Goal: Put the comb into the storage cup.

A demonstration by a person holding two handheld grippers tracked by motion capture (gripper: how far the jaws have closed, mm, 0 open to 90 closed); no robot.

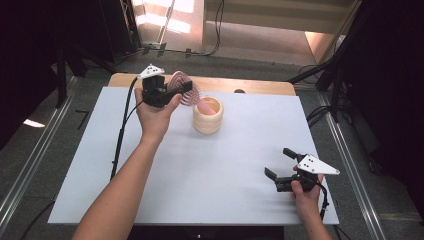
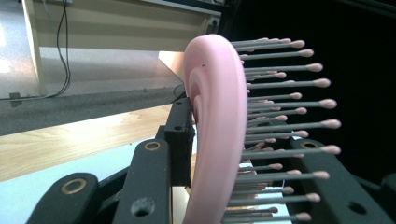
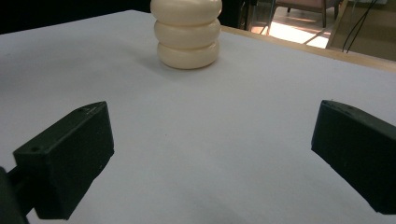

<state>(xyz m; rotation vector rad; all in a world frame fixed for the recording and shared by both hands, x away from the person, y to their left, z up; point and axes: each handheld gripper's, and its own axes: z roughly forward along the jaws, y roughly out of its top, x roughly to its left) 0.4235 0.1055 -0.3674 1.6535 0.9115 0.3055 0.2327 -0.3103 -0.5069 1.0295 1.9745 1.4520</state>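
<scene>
White table: left hand-held gripper, clamped on the pink hairbrush, should lower its handle straight into the cream holder; right hand-held gripper gapes at five o'clock.

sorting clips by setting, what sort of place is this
Probably a recording studio or lab bench, not a home: a white-topped table ringed by black curtains and stand legs, cables trailing on the floor, and a hand-held tracked tool with a marker plate.
</scene>
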